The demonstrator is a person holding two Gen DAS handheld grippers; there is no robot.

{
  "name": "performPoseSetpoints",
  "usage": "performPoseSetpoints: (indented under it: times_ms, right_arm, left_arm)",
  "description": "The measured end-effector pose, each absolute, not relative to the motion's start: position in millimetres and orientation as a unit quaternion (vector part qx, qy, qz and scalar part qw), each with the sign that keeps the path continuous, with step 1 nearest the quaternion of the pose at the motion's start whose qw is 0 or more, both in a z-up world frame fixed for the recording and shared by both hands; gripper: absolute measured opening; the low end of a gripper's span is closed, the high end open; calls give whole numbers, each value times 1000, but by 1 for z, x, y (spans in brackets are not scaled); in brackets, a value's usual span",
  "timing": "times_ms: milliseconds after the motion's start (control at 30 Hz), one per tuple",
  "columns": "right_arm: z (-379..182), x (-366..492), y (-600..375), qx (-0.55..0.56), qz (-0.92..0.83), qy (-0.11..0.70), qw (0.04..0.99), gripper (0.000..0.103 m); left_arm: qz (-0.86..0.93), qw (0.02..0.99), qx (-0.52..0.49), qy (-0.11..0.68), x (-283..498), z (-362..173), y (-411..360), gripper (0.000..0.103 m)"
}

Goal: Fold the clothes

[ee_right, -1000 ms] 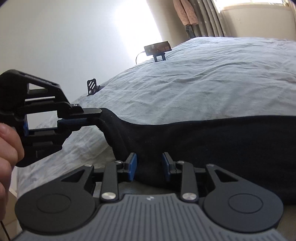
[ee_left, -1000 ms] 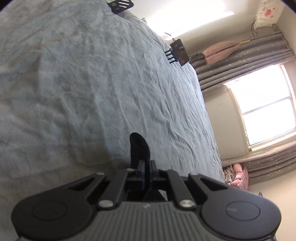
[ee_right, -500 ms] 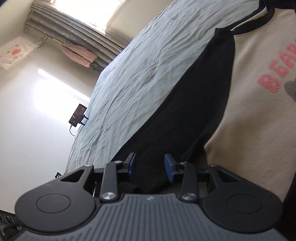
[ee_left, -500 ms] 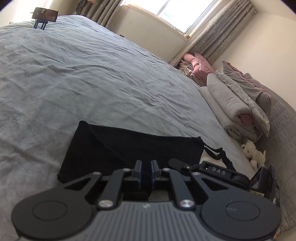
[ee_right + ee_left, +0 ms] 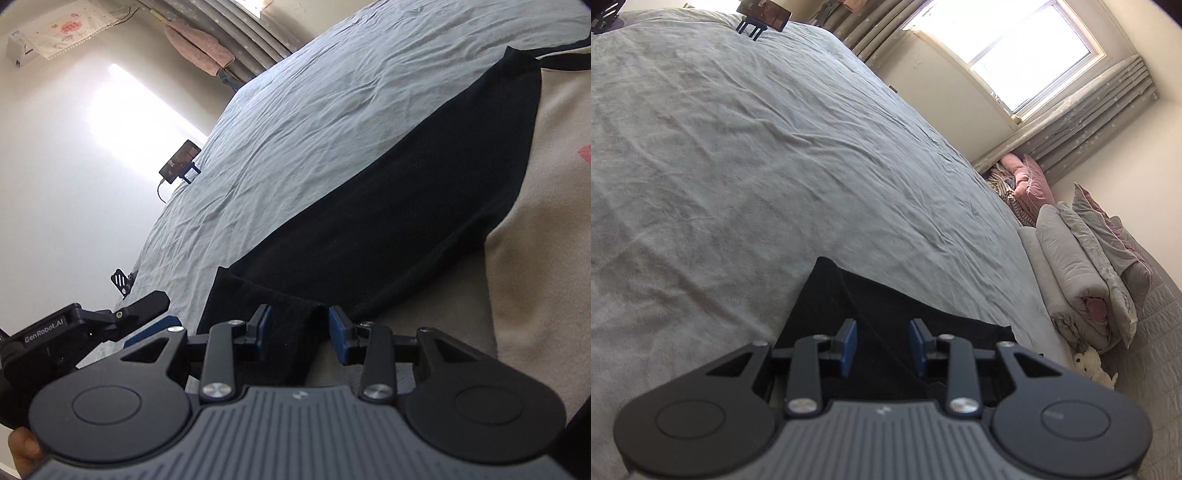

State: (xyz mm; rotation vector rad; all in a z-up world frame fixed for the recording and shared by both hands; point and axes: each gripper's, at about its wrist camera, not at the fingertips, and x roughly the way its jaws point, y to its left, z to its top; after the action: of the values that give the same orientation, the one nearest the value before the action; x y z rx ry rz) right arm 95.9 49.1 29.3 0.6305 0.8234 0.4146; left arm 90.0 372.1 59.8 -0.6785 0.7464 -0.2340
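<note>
A sweatshirt lies on the grey-blue bed, with a beige body [image 5: 535, 240] and a long black sleeve [image 5: 388, 221]. The sleeve's end is folded back, and its cuff [image 5: 291, 343] lies between the blue pads of my right gripper [image 5: 300, 332]. That gripper's jaws are opening and the pads stand off the cloth. My left gripper [image 5: 882, 347] hovers over the flat black sleeve [image 5: 842, 295]. Its jaws are opening too, with cloth below them but nothing pinched. In the right wrist view, my left gripper [image 5: 155, 314] shows at the left edge, beside the cuff.
A phone on a stand [image 5: 764, 16] sits at the far side of the bed [image 5: 738, 147]. Folded quilts and pillows [image 5: 1078, 258] and a small plush toy [image 5: 1089, 365] lie to the right. A black stand [image 5: 120, 280] sits on the bed's corner. A hand [image 5: 22, 446] holds the left gripper.
The left gripper, shut on the raised black cuff a second ago, has let go and opened; the sleeve now lies flat. Both views have rolled, and the right jaws stand slightly wider.
</note>
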Motion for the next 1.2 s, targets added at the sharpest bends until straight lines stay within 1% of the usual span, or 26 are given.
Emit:
performPoseSetpoints:
  times_ms: [67,100,133,300,333,367,400,467,500,533,667,700,733,767,833,933,1100,1167,1200]
  right_arm:
    - [28,95,59,269,195,391,859,38]
    - [31,94,62,255,192,387,865,25]
    - [33,92,64,241,190,383,871,9]
    - [48,85,60,245,201,353,880,9]
    - [47,88,61,243,198,358,879,11]
    - [45,90,61,241,196,363,878,14]
    - [44,93,62,239,194,368,877,19]
    - [38,95,61,242,197,372,874,23]
    - [36,96,61,243,198,374,873,32]
    - [33,98,61,244,199,376,871,37]
    - [28,99,70,223,212,378,873,38]
    - [29,99,74,213,214,376,876,36]
    - [31,98,78,199,216,372,880,22]
    - [34,97,80,190,216,368,884,14]
    - [38,95,85,174,215,360,891,7]
    - [49,94,78,189,207,352,893,7]
    - [86,90,52,241,215,324,889,7]
    - [97,89,39,266,217,317,884,7]
    - [102,89,30,279,216,313,882,7]
  left_arm:
    - [-111,866,-323,367,92,56,370,31]
    - [-108,864,-319,375,93,54,368,31]
    - [-105,862,-315,383,94,51,367,31]
    - [-81,849,-295,431,96,36,361,30]
    - [-77,848,-294,435,96,34,361,25]
    - [-74,847,-294,437,95,33,361,24]
    - [-72,846,-294,440,94,32,362,24]
    - [-71,846,-288,444,91,31,362,24]
    - [-71,846,-284,445,90,31,362,24]
    - [-72,847,-281,446,89,31,362,24]
    - [-68,842,-295,447,90,29,367,23]
    - [-67,841,-299,446,91,29,368,23]
    - [-66,840,-303,445,91,29,369,23]
    - [-65,840,-306,442,91,30,369,23]
    - [-63,840,-320,435,90,33,372,24]
    - [-52,828,-367,421,88,36,385,36]
    - [-49,815,-406,411,87,36,389,37]
    - [-54,815,-410,406,87,40,384,42]
    - [-57,817,-407,404,88,42,380,42]
